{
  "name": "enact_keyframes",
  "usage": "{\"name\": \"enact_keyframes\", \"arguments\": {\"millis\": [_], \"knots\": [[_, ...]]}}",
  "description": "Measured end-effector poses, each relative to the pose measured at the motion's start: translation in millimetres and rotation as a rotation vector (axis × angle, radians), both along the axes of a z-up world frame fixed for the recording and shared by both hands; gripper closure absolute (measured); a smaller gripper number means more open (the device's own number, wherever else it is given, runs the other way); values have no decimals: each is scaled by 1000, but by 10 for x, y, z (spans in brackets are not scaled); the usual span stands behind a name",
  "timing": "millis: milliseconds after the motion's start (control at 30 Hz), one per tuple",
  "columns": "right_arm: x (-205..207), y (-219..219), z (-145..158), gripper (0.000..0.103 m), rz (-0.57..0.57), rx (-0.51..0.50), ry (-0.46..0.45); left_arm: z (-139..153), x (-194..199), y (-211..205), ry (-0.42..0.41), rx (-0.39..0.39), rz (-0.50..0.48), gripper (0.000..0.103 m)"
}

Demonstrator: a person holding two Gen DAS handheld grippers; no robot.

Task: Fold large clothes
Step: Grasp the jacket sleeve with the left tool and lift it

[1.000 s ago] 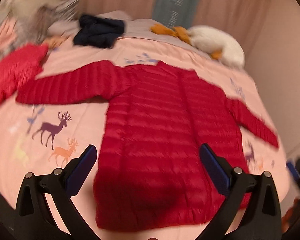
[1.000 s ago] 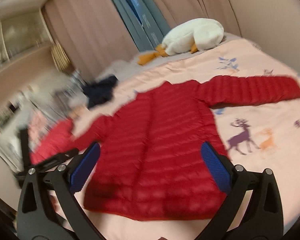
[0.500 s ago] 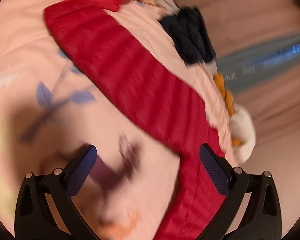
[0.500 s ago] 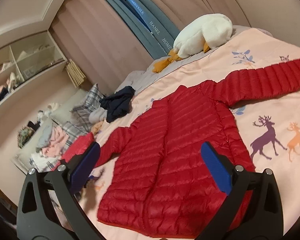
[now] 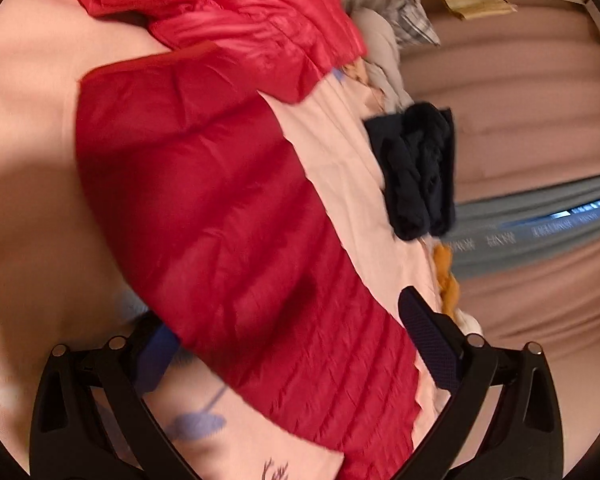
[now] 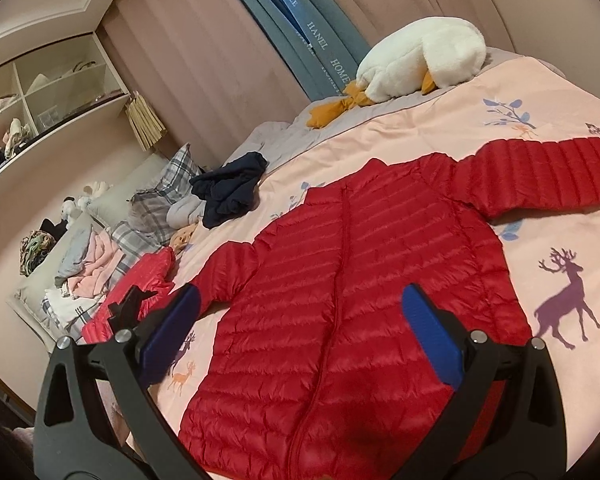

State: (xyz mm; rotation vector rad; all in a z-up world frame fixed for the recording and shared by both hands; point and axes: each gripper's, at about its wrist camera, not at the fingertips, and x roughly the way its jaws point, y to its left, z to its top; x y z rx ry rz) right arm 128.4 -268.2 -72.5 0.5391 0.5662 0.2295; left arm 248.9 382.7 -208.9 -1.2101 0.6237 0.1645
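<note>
1. We see the red quilted jacket [image 6: 352, 304] lying flat on the pink bed [image 6: 440, 128], front up, zipped, sleeves spread toward 3 and 9 o'clock.
2. Our left gripper [image 5: 288, 340] has its fingers wide apart over one sleeve; whether they touch it, we cannot tell.
3. Our right gripper [image 6: 300, 332] hangs above the hem, fingers wide apart, holding nothing.

- We see the red quilted down jacket [image 6: 360, 300] spread flat on the pink deer-print bedspread [image 6: 440, 128].
- Behind it, the crumpled navy garment [image 6: 230, 192] and white plush goose [image 6: 420, 64] lie well apart.
</note>
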Motion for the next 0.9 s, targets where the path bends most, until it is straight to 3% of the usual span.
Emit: {"name": "enact_keyframes", "arguments": {"millis": [33, 100, 200, 300, 500, 667, 767, 900], "knots": [[31, 17, 0, 2, 3, -5, 3, 10, 33, -19, 36, 32, 13, 14], [102, 62, -12, 2, 10, -21, 12, -10, 49, 29, 86, 67, 17, 57], [161, 113, -41, 2, 20, -26, 22, -117, 19, 133, 118, 51, 21, 82], [161, 126, -57, 2, 21, -31, 20, -81, -24, 161, 111, 62, 16, 94], [53, 16, -70, 2, -3, -36, 10, 799, 28, -386, 1, 364, -94, 96], [-69, -85, -101, 2, -25, -43, 12, 1690, 81, -1471, -163, 622, -288, 96], [-142, -139, -136, 2, -34, -58, 19, 1974, 94, -2272, -224, 743, -431, 96], [-213, -235, -178, 2, -50, -73, 35, 2065, 115, -3228, -257, 821, -595, 96]]}}
